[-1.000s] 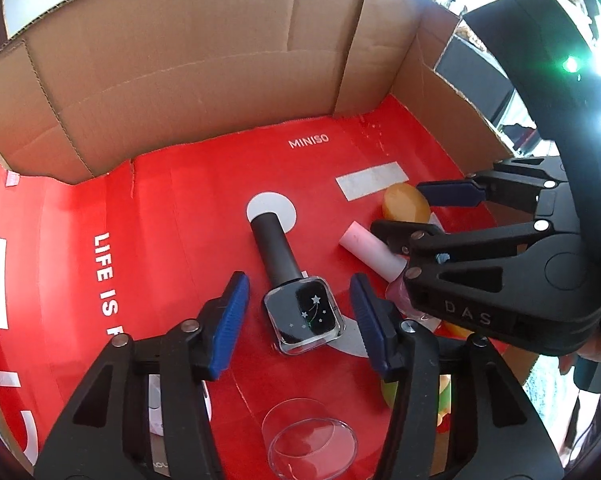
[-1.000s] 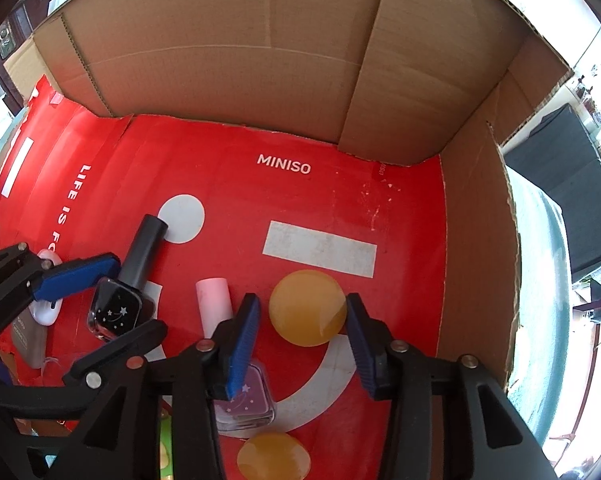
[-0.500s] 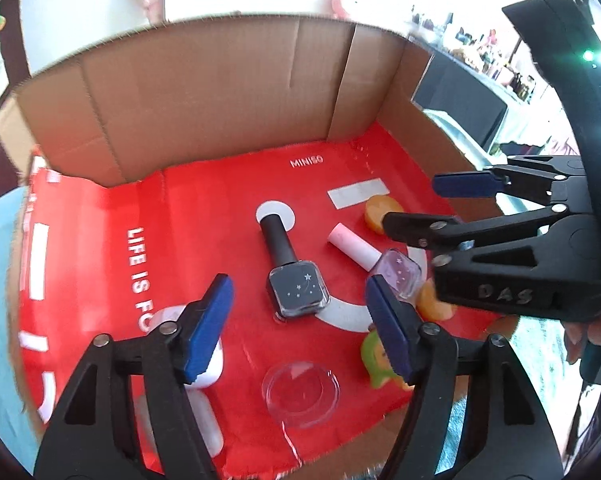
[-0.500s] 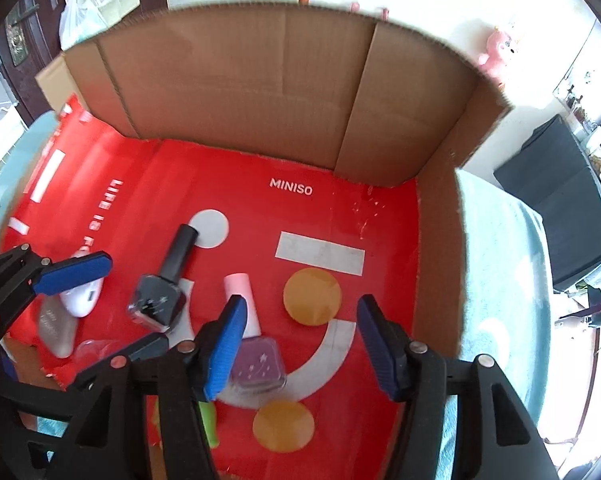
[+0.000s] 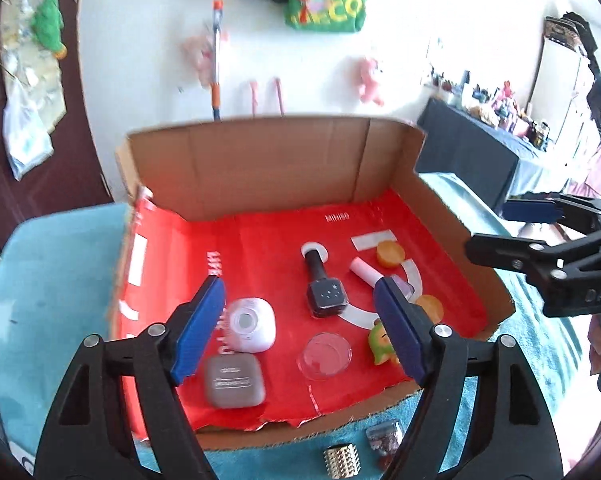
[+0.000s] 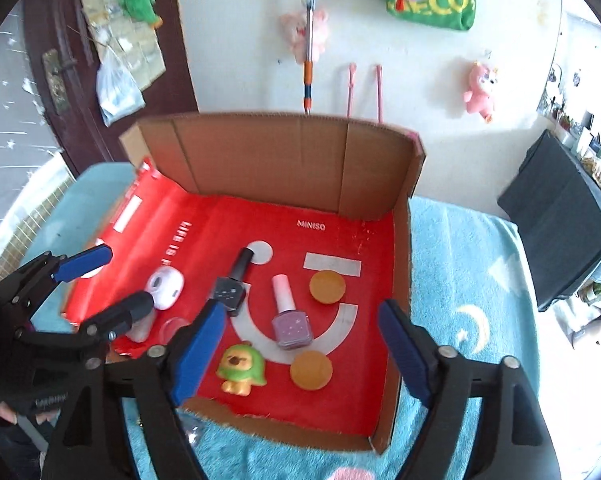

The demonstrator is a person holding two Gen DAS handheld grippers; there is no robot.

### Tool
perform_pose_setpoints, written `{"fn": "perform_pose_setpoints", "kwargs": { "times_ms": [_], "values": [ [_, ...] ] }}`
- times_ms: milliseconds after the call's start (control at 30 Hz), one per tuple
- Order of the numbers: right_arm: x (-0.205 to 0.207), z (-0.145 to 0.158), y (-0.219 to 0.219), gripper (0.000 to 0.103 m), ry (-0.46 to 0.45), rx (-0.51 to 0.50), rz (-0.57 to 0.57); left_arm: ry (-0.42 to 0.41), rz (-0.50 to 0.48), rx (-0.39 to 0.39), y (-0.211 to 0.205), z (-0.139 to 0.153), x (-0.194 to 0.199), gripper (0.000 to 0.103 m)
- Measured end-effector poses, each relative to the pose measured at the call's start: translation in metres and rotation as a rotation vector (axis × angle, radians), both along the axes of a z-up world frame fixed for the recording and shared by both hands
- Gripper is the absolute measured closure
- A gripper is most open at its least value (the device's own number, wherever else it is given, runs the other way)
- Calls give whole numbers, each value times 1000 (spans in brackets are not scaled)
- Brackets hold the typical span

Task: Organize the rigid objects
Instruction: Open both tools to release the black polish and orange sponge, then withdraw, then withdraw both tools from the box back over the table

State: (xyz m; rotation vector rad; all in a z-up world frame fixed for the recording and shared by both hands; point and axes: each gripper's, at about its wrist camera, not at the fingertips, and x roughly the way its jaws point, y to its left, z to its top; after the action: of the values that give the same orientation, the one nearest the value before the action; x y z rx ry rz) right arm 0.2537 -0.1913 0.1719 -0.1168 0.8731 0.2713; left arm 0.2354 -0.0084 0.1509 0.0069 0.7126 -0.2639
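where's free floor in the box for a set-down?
Bare red floor along the back wall around the MINISO print, and the left strip beyond the white case. Crowded in the middle and front: black bottle, pink bottle, orange discs, green toy.

Both tongs, left tongs (image 5: 300, 328) and right tongs (image 6: 302, 350), are matte black plastic frames with silver screws and flat blue fingertip pads (image 5: 198, 334); one frame carries raised "DAS" lettering.
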Motion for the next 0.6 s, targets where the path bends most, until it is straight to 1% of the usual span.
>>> {"fn": "perform_pose_setpoints", "kwargs": {
  "times_ms": [33,133,200,300,333,467,567,600],
  "values": [
    [-6,4,-3,16,-18,3,-1,-23,6,-1,2,4,-7,21],
    [-29,12,-6,12,-76,24,-2,-79,25,-19,11,16,-30,20],
    [-46,16,-7,6,-124,31,-2,-116,34,-18,14,22,-43,18],
    [-71,22,-10,0,-181,60,0,-169,47,-26,17,28,-65,12],
    [-81,23,-12,0,-202,74,-1,-189,57,-26,18,29,-75,10],
    [-115,21,-17,0,-267,115,-8,-253,66,-9,16,28,-108,10],
    [-138,14,-18,0,-304,130,-19,-285,53,-21,16,23,-131,9],
    [-145,12,-18,0,-313,132,-20,-291,55,-25,16,21,-137,7]
  ]
}}
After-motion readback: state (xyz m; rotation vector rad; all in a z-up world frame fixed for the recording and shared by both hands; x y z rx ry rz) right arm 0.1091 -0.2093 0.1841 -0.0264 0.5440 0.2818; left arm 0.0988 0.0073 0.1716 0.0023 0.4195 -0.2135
